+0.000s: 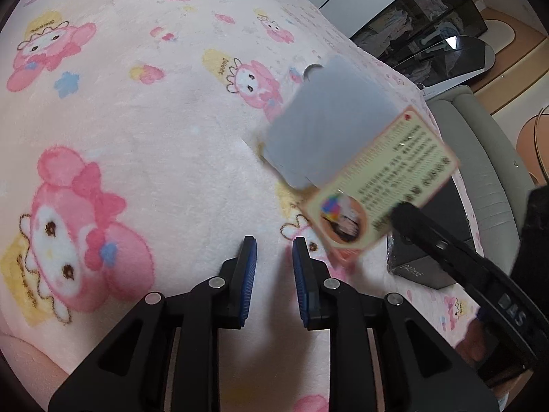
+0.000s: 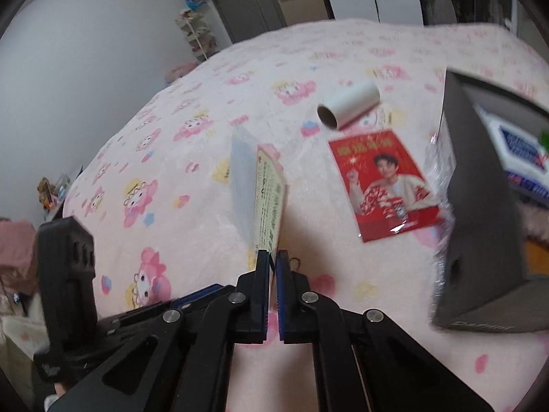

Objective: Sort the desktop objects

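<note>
Cream-coloured, pink-edged card (image 2: 271, 189) stands on edge between the fingers of the right hand-held gripper (image 2: 273, 261), which are pressed together on its lower corner. Its long axis runs straight ahead, away from the camera, with the printed face turned to the left. A translucent bluish sleeve (image 2: 242, 178) clings to the card's left side and reaches a little past its far end. From the left wrist view the card (image 1: 384, 185) hangs above the pink cartoon-print blanket (image 1: 154, 120), tilted, its photo corner nearest the left hand-held gripper (image 1: 274, 250); the print is too blurred to read. That gripper holds nothing and its fingers stand slightly apart.

On the blanket, right of the held card, a red photo card (image 2: 384, 185) lies flat with its long axis leaning away to the left. Beyond it a white cardboard tube (image 2: 348, 108) lies on its side, open end toward the left. A dark grey box (image 2: 480, 223) stands at the right, cut off by the frame edge; its contents are mostly hidden, with only a blue and white package partly showing.
</note>
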`<state>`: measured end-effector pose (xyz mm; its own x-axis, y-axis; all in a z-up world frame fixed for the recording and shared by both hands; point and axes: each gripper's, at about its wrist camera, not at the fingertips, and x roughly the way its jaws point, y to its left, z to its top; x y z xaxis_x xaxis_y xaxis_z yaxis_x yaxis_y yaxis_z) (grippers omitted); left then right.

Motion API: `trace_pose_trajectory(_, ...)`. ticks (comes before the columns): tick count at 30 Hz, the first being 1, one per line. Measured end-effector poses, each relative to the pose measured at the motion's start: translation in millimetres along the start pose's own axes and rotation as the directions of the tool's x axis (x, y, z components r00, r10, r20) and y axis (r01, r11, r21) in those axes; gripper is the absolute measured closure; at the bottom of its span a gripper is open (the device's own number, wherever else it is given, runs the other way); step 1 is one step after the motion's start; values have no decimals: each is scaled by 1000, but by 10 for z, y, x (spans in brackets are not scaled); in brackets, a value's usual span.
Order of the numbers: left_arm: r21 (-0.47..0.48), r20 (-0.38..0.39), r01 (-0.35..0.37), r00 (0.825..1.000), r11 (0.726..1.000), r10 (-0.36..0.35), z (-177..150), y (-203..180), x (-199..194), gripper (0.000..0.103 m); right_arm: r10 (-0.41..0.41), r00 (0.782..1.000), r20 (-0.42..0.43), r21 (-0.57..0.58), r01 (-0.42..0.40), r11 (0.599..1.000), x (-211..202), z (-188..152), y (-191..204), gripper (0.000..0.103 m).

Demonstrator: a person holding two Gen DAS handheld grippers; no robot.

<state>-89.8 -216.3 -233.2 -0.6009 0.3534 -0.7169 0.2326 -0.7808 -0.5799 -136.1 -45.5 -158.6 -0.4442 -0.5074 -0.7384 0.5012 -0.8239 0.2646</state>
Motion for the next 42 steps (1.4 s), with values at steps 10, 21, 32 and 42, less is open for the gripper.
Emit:
trace_pose_trajectory(10,1,21,15,1000,1000,-15,-19,-42,-57,82,-151,988,29,-363,151,919,-438,-553,200,101)
trace_pose_trajectory(21,-88,274,44,962,995,-18,-61,123,-730,82,-122,988,-91,-428,71,901,-267,-893,280,101)
trace_pose_trajectory(32,-100,-12,73,997,992,-75,-175,96,-194,74,-132,975,-179,-201,95,975,-109,-825,27,94)
trace_pose_trajectory(42,-67,-13,8,1000,998,-9,-199,82,-142,74,-58,982,-180,24,64,998,165,-524,-253,68)
